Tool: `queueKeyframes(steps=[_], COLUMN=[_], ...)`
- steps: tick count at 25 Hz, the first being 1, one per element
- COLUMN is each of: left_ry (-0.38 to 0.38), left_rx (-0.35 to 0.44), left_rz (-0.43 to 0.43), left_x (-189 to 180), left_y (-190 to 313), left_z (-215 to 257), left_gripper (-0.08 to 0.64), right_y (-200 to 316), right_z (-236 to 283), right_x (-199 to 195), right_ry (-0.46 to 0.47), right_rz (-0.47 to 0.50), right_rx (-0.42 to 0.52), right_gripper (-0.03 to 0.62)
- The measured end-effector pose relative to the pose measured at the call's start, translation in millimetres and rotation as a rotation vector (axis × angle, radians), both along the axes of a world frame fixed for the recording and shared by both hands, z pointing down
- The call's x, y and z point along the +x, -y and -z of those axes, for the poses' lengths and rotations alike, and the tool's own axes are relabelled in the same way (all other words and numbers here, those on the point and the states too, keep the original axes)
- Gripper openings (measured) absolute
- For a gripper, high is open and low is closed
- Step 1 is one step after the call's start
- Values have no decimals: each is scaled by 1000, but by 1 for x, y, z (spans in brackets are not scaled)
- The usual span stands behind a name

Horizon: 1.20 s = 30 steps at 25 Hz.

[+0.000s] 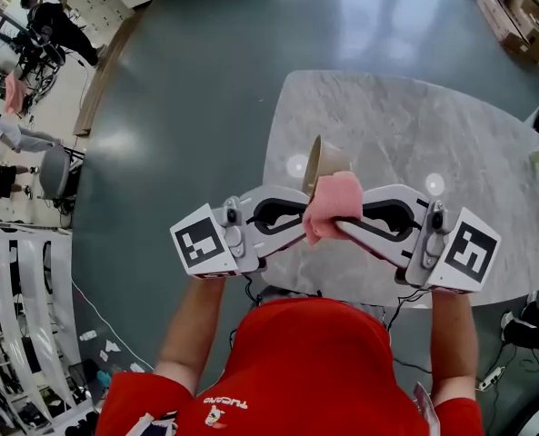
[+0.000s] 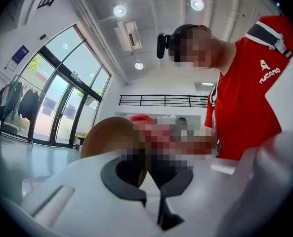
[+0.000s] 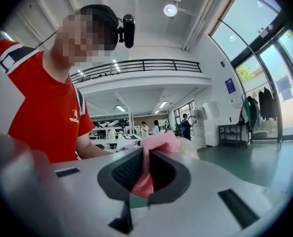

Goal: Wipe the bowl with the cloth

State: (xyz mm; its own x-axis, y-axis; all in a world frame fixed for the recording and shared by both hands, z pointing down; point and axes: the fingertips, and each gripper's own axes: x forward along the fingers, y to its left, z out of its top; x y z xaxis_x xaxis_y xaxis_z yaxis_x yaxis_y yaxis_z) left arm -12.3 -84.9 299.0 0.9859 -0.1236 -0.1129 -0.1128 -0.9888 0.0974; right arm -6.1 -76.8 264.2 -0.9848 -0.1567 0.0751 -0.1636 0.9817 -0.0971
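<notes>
One pink cloth point(image 1: 334, 203) hid part of the one bowl point(image 1: 324, 159). The left tongs point(image 1: 304, 214) pinched its rim, the right tongs point(image 1: 344, 225) the cloth.

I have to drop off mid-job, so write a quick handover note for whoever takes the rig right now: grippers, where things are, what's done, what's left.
Left gripper: shut on the rim of the bowl, holding it tipped on edge in the air above the table.
Right gripper: shut on the pink cloth, which is bunched up against the lower part of the bowl.
Done: bowl and cloth are both picked up and brought together.
Left: the wiping itself. The pictures do not show how much of the bowl has been wiped. After that, probably set both down on the table.
</notes>
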Motion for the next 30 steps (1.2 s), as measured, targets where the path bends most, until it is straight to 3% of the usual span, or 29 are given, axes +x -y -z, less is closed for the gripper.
queueKeyframes(steps=[7,12,16,22,30], left_ry=[13,95,150,162,220], left_rx=[13,-42,-25,-27,-18], left_rz=[2,-7,-19,-21,-21], left_x=[1,1,1,3,3], left_y=[0,-5,-6,-8,-2], left_z=[-1,-18,-23,-29,-38], left_gripper=[14,14,14,14,14], right_y=[14,25,37,48,78], right_z=[7,2,0,-4,-22], right_x=[7,11,16,23,31], right_ry=[9,-11,-20,-34,-130], right_rz=[-60,-101,-141,-178,-335], right_rx=[-2,-29,-56,-51,-3], right_gripper=[20,20,20,20,20])
